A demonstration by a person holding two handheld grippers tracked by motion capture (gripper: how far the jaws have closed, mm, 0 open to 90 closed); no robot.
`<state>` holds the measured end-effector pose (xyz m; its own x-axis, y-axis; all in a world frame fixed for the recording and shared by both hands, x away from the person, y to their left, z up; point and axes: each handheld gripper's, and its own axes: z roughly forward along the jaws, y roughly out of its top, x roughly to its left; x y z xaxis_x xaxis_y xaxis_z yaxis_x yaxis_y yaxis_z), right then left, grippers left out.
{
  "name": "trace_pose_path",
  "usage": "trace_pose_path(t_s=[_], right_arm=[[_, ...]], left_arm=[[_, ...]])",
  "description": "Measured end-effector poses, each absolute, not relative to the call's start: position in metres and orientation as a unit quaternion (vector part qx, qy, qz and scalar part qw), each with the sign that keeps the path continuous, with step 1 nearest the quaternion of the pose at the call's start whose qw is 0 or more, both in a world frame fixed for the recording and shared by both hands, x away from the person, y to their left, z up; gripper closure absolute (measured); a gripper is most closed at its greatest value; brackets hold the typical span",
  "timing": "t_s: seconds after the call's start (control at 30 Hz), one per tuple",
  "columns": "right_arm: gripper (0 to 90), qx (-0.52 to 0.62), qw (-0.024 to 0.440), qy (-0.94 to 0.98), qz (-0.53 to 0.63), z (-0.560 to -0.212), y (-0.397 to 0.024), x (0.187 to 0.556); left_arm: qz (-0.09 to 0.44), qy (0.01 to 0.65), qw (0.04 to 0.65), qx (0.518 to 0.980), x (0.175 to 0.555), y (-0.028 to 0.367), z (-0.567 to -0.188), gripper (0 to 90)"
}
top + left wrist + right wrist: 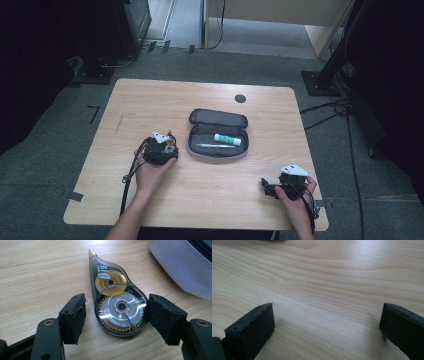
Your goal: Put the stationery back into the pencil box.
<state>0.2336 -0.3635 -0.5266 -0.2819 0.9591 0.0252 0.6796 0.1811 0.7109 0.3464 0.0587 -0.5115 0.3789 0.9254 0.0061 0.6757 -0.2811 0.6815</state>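
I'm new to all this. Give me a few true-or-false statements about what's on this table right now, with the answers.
1. The correction tape dispenser lies flat on the table. True.
2. The left claw squeezes it from both sides. False: one pad touches it and the other stands clear.
3. The pencil case is zipped shut. False: it lies open.
4. A glue stick lies in the case. True.
5. The right claw holds a pen. False: it is open over bare wood.

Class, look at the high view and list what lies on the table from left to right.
Left claw → open pencil case with a glue stick inside → right claw.
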Motion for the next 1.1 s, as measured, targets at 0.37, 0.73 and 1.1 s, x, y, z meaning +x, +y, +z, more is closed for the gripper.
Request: trace_pose_path(t_s=[0.37, 0.73, 1.1], right_arm=[[0.0, 0.557, 0.222, 0.736, 0.315, -0.527, -0.364, 0.234], [0.0, 0.557, 0.221, 0.736, 0.315, -0.527, -0.363, 0.234], [0.0, 0.557, 0.221, 0.736, 0.315, -0.527, -0.363, 0.234]], left_arm=[[0.204, 0.511, 0.303, 0.778, 0.347, 0.059, -0.51, 42.2], [0.193, 0.503, 0.334, 0.773, 0.345, 0.068, -0.505, 42.6], [0.189, 0.476, 0.367, 0.777, 0.339, 0.062, -0.48, 42.6]])
